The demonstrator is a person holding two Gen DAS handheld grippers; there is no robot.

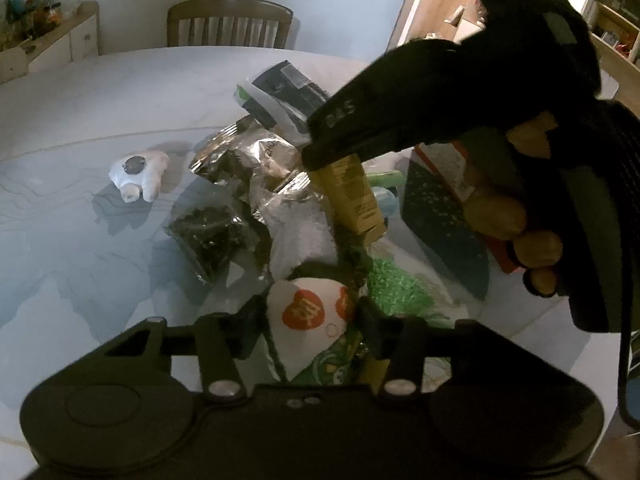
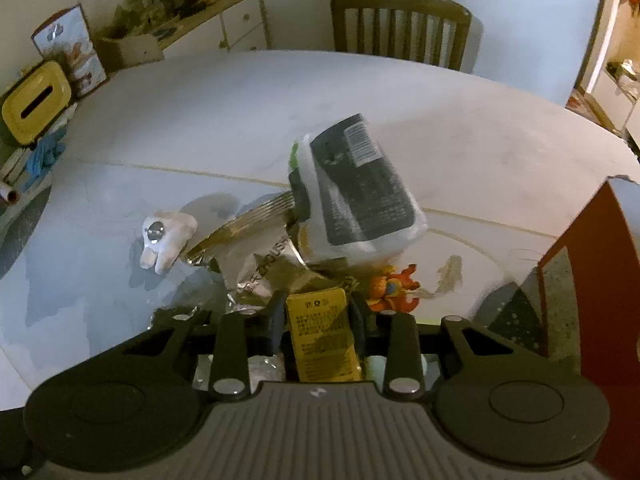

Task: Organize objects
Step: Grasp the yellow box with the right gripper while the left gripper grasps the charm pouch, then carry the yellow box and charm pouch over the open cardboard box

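Left wrist view: left gripper (image 1: 310, 322) has its jaws narrowed onto a white packet with orange hearts (image 1: 306, 314); both pads sit against the packet's edges, so it is held. The packet lies at the near end of a heap on the pale marble table (image 1: 100, 240). Behind it in the heap: a clear bag of dark bits (image 1: 208, 236), a crumpled silver foil bag (image 1: 244, 160), a black-labelled pouch (image 1: 280, 88) and green shredded filler (image 1: 396, 284). A small white plush toy (image 1: 138, 176) lies apart, to the left of the heap. The right gripper (image 1: 320, 156) enters from the upper right, held by a hand (image 1: 516, 224), its tip on the top of a yellow box (image 1: 354, 196) that stands tilted in the heap.

Right wrist view: right gripper (image 2: 316, 320) is closed narrow on the yellow box (image 2: 322, 336), pads touching both sides. Beyond it lie the foil bag (image 2: 264, 268), the black-labelled pouch (image 2: 360, 188), an orange toy figure (image 2: 394, 286) and the white plush toy (image 2: 166, 240). A wooden chair (image 2: 400, 28) stands at the far edge; a red box (image 2: 600, 280) is at the right.
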